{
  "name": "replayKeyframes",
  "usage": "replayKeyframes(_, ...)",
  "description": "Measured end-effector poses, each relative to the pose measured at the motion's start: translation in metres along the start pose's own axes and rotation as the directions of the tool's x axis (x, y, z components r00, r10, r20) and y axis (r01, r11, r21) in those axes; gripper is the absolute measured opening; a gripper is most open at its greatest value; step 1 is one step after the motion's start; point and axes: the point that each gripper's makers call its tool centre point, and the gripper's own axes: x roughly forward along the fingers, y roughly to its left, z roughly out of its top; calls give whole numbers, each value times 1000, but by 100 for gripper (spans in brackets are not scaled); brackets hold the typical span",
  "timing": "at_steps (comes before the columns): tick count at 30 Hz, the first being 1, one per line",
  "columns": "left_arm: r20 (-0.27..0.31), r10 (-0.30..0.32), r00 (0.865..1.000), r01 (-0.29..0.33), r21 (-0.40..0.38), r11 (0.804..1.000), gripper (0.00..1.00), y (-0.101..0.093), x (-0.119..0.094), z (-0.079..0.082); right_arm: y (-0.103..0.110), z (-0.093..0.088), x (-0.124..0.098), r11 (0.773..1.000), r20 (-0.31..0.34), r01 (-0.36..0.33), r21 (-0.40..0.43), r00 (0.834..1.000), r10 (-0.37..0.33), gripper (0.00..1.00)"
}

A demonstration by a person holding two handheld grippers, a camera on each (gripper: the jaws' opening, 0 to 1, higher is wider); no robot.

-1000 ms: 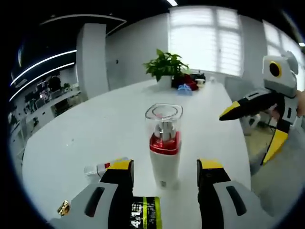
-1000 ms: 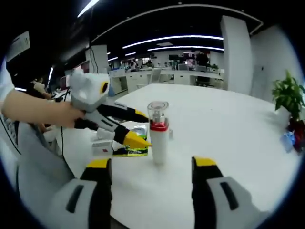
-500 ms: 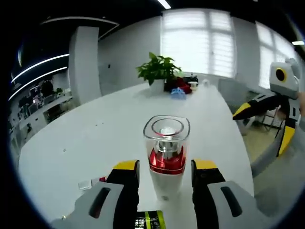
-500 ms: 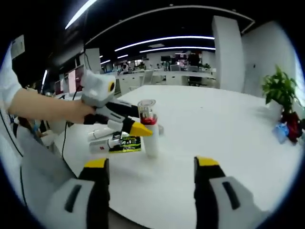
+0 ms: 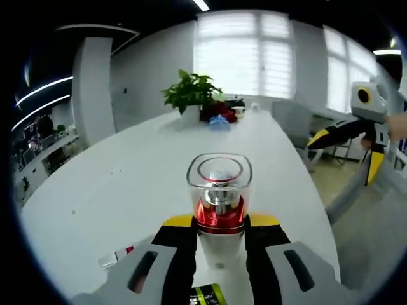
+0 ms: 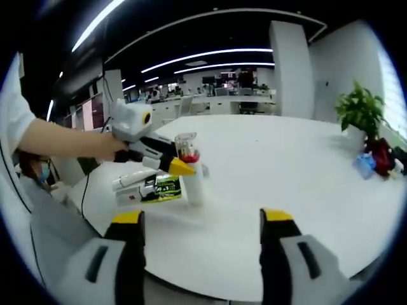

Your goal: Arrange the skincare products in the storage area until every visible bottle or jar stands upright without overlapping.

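My left gripper (image 5: 219, 222) is clamped on the white pump bottle (image 5: 219, 213), which stands upright on the white table (image 5: 127, 178), jaws pressing both sides. My right gripper (image 6: 200, 219) hangs spread and empty, well back from it. A tube (image 6: 130, 181) and sachet (image 6: 162, 189) lie beside the bottle.

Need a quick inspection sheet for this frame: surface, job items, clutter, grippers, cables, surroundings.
Surface: white table, largely bare.
Job's things: pump bottle with red collar and clear cap, upright; a white tube and a white box lying near the table edge.
Clutter: green-black packet flat beside the bottle.
Grippers: left gripper closed around the bottle's body; right gripper open, holding nothing, off the table edge.
Cables: thin dark cable hanging below the person's arm.
Surroundings: potted plant, windows, open office.
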Motion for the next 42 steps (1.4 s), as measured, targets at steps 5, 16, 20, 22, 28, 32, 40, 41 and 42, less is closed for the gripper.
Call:
replayKeyframes(5, -1, -79, 997, 79, 26, 997, 26, -7, 2, 0, 2, -3, -2, 1000, -6, 2, 6, 1000, -2, 74)
replayKeyframes(16, -46, -102, 994, 104, 45, 994, 35, -9, 0, -2, 10, -3, 2, 1000, -12, -19, 0, 1000, 19, 74)
replayKeyframes(20, -58, -67, 996, 70, 39, 997, 40, -10, -7, -3, 13, -3, 6, 999, -13, -32, -2, 999, 32, 74)
replayKeyframes(22, -50, -44, 998, 45, 16, 999, 43, -9, -13, -2, 15, -3, 8, 999, -13, -39, -4, 999, 39, 74)
replayKeyframes(28, -32, 21, 999, -23, -70, 997, 53, -7, -36, 0, 10, 2, 14, 999, -9, -51, -20, 999, 51, 76)
replayKeyframes(32, -31, 63, 998, -66, -104, 992, 58, -6, -52, -2, 6, 7, 18, 998, -8, -55, -32, 998, 54, 77)
replayKeyframes(40, -17, 183, 983, -182, -194, 964, 71, -7, -90, -13, 14, 12, 27, 994, -3, -98, -50, 995, 98, 79)
replayKeyframes(41, -15, 191, 982, -190, -197, 962, 73, -9, -93, -14, 15, 12, 27, 993, -3, -104, -51, 995, 104, 79)
replayKeyframes(42, -17, 204, 979, -204, -202, 958, 75, -11, -99, -17, 17, 12, 28, 992, -3, -112, -52, 994, 112, 80)
